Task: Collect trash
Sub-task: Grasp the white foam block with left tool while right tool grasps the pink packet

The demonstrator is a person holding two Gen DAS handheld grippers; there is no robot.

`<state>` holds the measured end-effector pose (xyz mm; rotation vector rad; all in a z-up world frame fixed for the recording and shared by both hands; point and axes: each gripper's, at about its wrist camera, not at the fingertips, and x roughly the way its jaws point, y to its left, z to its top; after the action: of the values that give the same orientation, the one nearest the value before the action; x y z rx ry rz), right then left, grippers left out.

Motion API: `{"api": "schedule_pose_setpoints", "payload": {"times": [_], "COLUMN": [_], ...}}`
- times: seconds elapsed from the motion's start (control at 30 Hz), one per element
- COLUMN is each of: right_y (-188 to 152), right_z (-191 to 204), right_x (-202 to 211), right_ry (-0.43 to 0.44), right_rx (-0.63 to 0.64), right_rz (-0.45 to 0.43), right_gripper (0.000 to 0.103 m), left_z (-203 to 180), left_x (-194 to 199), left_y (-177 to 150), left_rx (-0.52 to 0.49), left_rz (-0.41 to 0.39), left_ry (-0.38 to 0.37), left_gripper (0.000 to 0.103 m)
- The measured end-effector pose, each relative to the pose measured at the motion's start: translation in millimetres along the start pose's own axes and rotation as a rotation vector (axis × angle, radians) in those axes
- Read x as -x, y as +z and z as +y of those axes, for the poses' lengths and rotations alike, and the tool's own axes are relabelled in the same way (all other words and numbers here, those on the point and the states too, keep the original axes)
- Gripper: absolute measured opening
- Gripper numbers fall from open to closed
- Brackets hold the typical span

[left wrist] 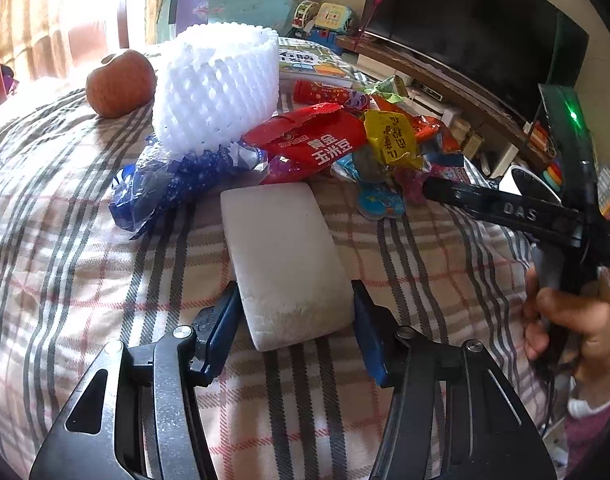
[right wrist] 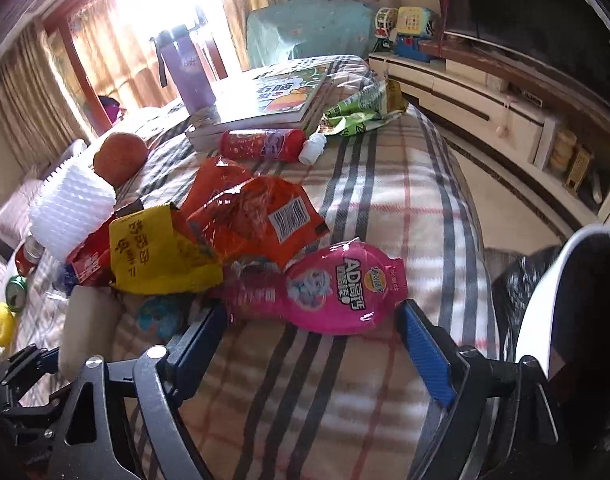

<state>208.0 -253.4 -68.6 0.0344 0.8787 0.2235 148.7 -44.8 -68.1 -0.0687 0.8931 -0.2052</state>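
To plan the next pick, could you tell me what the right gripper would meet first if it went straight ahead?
Probably the pink wrapper, lying just ahead between the right gripper's open fingers on the plaid cloth.

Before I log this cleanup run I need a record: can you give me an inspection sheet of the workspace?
Surface: plaid blanket, rumpled.
Job's things: white foam block between left gripper pads; pink wrapper ahead of right gripper; red, yellow and orange wrappers piled.
Clutter: apple, foam net, books, purple bottle.
Grippers: left closing around the block, contact unclear; right open.
Cables: nothing seen.
Surroundings: television, curtains, toys.
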Motion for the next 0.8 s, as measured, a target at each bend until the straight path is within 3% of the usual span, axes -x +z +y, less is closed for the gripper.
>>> {"api": "schedule_pose_setpoints", "payload": {"times": [0.1,0.47,0.63,0.67,0.7,0.8], "right_y": [0,-25,-37,-39,-42,-51], "right_z": [-1,0,-2,-3,-5,-10], "right_x": [2,37,60,64,67,71], "right_ry": [-0.034,0.009,0.023,0.023,0.025,0.035], "right_rx": [0.001,-0.019,-0.045,-0.047,-0.056,-0.078], "right_rz": [-0.014,-0.053,-0.076,-0.080,-0.069,-0.056], "right_gripper": [0.053,0.052,0.043,0.008,0.001,0.002], "left_z": [-1,-2,-15,-19,-22,-29], "left_x": [1,8,17,19,19,21], "left_y": [-1,-3,-3,-4,-4,-7], "left_rx": [0.001,0.007,-0.020,-0.032,-0.038,-0.054], "left_rz": [-0.001,-0.006,-0.023,-0.027,-0.029,-0.027], "left_ry": [-0.003,-0.036,-0.071,-0.080,-0.085,-0.106], "left_gripper": [0.053,0.051,0.051,0.051,0.051,0.051]}}
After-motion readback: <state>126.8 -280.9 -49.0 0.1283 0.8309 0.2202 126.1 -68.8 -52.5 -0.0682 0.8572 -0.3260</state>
